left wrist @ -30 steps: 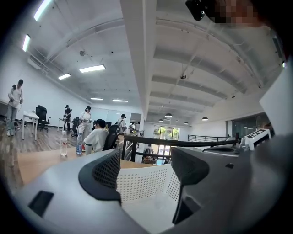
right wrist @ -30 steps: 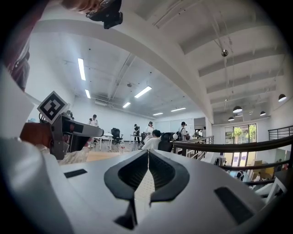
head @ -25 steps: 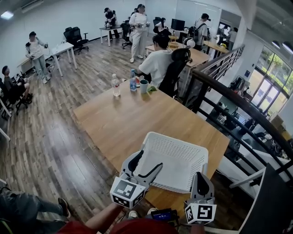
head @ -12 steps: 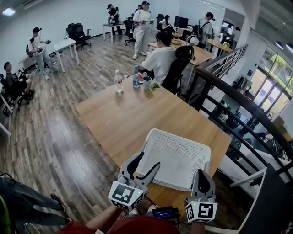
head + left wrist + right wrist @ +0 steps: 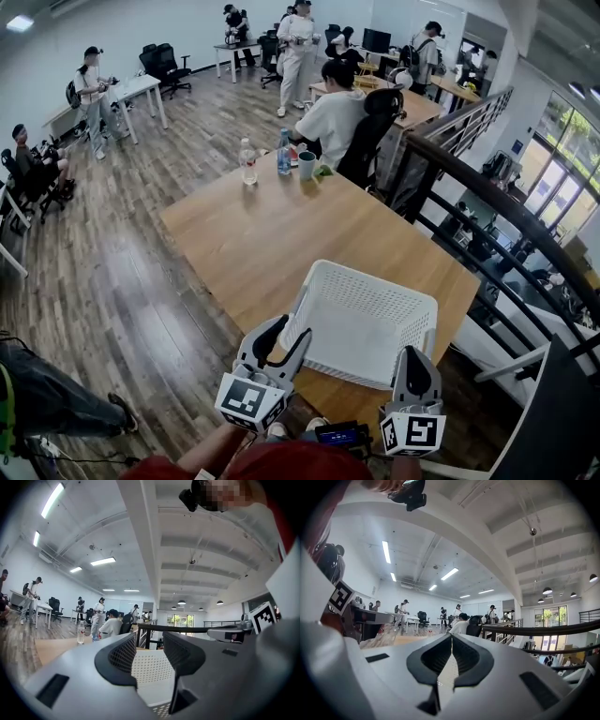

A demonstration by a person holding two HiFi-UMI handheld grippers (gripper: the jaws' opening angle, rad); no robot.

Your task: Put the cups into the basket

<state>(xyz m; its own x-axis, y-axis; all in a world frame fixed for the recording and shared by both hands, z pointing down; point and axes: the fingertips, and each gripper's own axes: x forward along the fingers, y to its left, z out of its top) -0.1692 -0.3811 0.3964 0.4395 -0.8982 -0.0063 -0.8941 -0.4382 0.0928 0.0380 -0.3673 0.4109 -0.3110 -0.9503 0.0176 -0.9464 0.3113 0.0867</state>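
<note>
Wooden table point(image 5: 234, 234) fills the middle of a busy open-plan office, its near edge just ahead of the person who works a claw in each hand. The left gripper point(image 5: 293, 329) points level at the near left corner of a white basket point(image 5: 375, 280). Its jaws stand about half open and have just been closing. The perforated corner of the basket lies between or just ahead of them, and no pad can be seen pressing on it. The right gripper point(image 5: 413, 360) hangs just short of the basket's near right corner, jaws together on nothing.

The basket is empty and sits close to the table's near edge. The only cup point(image 5: 307, 165) in sight stands well apart from it at the far end, just beside two bottles point(image 5: 248, 161) and close to a seated person point(image 5: 333, 117). Other people stand among desks farther back.

The risk appears to lie in the gap between cup and basket. A one-corner pinch on the thin plastic wall could tip or swing the light basket, or slide it off the near edge. A reach for the cup could knock the bottles crowding it.
</note>
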